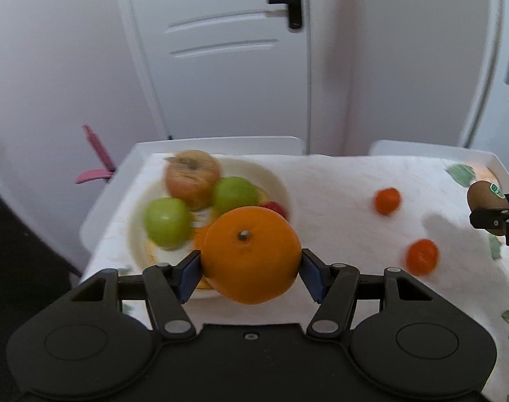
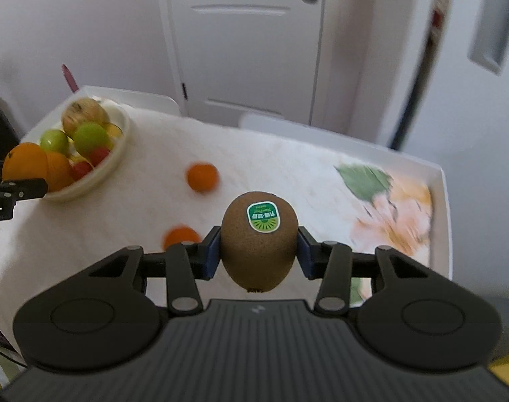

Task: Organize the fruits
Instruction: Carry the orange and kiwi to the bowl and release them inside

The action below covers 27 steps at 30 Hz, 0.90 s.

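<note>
My left gripper is shut on a large orange, held above the near rim of a cream bowl. In the bowl lie two green apples, a brownish apple and small red fruits. My right gripper is shut on a brown kiwi with a green sticker, lifted over the tablecloth. Two small tangerines rest loose on the cloth between the grippers. In the right wrist view the bowl sits far left, with the left gripper's orange beside it.
The white table carries a cloth with a leaf and flower print. A white door and pale walls stand behind. A pink object pokes up past the table's left edge.
</note>
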Each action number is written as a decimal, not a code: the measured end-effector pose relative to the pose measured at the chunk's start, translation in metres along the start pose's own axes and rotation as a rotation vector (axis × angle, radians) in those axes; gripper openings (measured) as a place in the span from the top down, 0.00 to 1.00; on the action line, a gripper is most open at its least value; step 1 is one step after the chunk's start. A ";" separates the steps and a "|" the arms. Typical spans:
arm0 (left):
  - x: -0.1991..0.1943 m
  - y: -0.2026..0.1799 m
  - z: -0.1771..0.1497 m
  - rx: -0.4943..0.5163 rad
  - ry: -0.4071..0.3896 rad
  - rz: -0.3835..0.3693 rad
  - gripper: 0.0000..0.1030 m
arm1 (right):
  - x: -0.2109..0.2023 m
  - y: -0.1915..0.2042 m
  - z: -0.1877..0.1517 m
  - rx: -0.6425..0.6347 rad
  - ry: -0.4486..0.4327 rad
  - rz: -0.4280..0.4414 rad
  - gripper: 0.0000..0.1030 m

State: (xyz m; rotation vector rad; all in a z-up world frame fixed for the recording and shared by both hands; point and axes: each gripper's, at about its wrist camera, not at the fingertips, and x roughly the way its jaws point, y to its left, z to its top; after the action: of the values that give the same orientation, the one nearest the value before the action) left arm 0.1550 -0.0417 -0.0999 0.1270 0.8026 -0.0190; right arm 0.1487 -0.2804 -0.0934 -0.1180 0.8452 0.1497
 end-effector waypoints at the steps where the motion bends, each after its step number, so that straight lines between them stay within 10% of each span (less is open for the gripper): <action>1: 0.000 0.006 0.001 -0.008 -0.002 0.009 0.36 | 0.001 0.006 0.006 -0.005 -0.005 0.008 0.41; 27: 0.060 0.086 0.004 -0.014 0.036 0.012 0.36 | 0.069 0.129 0.095 -0.097 -0.040 0.137 0.41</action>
State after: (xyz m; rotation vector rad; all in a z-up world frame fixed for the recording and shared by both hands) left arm 0.2049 0.0445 -0.1313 0.1194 0.8381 0.0003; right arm 0.2408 -0.1318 -0.0883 -0.1481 0.8060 0.3211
